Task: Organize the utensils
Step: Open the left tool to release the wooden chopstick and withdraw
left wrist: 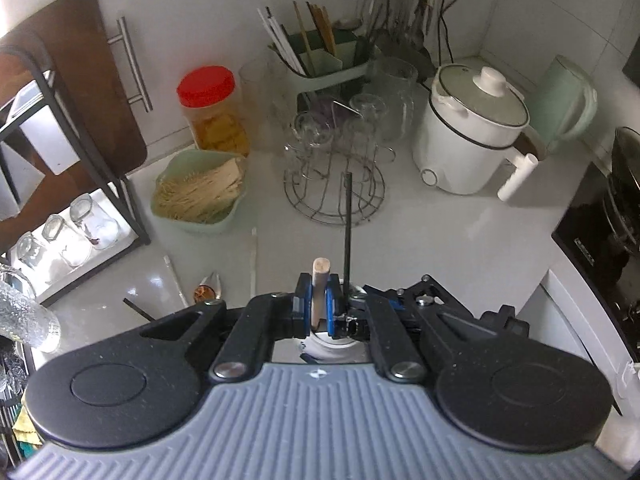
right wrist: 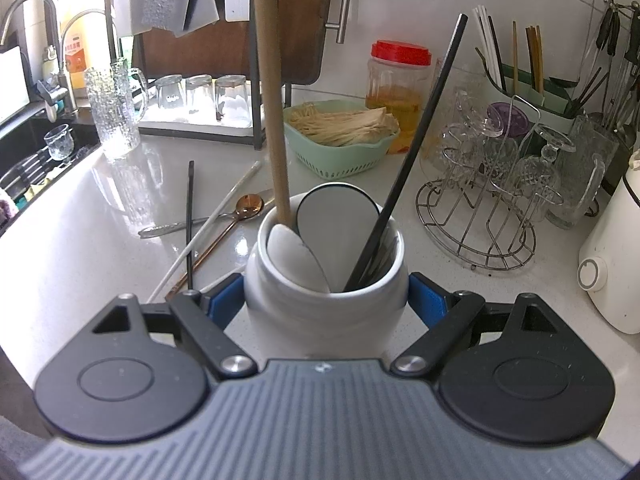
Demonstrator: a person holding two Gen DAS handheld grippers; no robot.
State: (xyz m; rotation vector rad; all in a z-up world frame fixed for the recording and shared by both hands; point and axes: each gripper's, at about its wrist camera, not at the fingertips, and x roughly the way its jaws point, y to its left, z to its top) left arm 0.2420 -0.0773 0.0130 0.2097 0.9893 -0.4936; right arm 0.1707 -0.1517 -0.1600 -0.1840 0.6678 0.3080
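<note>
Left claw: in your left wrist view the left claw [left wrist: 319, 305] is pinched narrow on the wooden handle [left wrist: 319, 290] of a spatula; the blue pads press it from both sides.
Handle axis: it stands nearly upright between the pads, its cut end poking up past them toward the camera.
Below the claw: the white jar [left wrist: 335, 343] shows only as a pale rim under the jaws; a black chopstick [left wrist: 347, 224] rises just right of the handle.
Desk, left view: more utensils lie left of the claw on the desk [left wrist: 460, 232], too small to sort here.
Right claw: in your right wrist view the right claw [right wrist: 326, 304] stands wide around the jar [right wrist: 320, 312], a blue pad at each side of its belly; I judge it a steadying hold.
Spatula: the handle [right wrist: 274, 112] drops from the top of the frame into the jar mouth, grey blade [right wrist: 296, 260] already inside, leaning slightly left.
Key relation: the jar lies straight below your left claw, along the handle's long axis; letting go looks like the move due.
Left to do: a copper spoon [right wrist: 249, 203] and loose chopsticks [right wrist: 190, 216] lie on the desk left of the jar, nearer your left hand.
</note>
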